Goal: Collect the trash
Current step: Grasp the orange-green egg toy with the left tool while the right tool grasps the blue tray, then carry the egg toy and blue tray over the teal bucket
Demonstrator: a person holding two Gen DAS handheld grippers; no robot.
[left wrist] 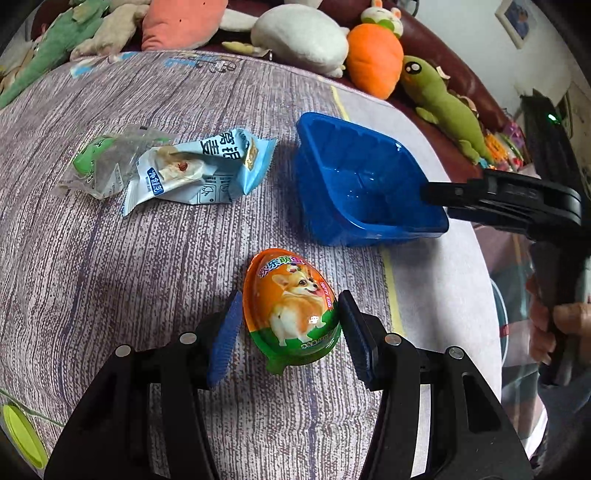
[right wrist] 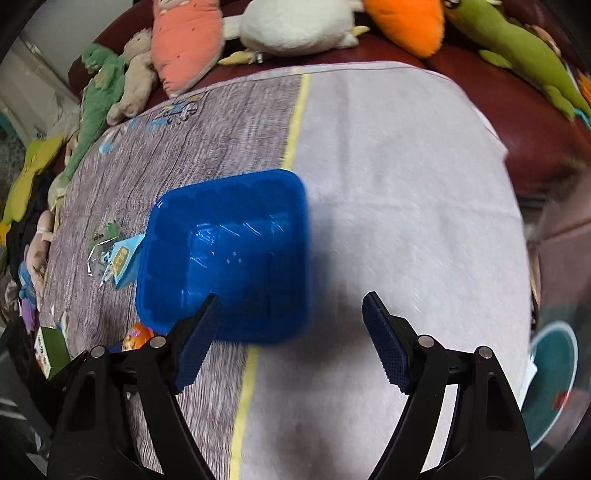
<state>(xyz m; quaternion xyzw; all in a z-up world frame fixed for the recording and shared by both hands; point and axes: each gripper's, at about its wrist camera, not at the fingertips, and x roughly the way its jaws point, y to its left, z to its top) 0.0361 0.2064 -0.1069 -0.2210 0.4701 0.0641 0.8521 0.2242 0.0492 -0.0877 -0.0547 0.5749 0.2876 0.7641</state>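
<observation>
An orange and green plastic egg [left wrist: 293, 312] with a corgi picture lies on the table. My left gripper [left wrist: 290, 332] is open, its jaws on either side of the egg and close to it. A crumpled light-blue wrapper [left wrist: 192, 171] and a clear plastic wrapper [left wrist: 107, 162] lie to the far left. A blue plastic tray [left wrist: 365, 181] stands beyond the egg. My right gripper [right wrist: 291, 339] is open above the tray's [right wrist: 229, 254] near right corner; it also shows in the left wrist view [left wrist: 498, 199] at the tray's right edge. The egg [right wrist: 138, 338] and wrappers [right wrist: 114, 254] show left of the tray.
Plush toys line the red sofa behind the table: an orange carrot [left wrist: 373, 59], a white plush [left wrist: 299, 37], a green lizard [left wrist: 443, 107] and a pink carrot [left wrist: 181, 22]. A small green box [right wrist: 50, 349] stands at the table's left edge. A teal bin [right wrist: 550, 380] is at right.
</observation>
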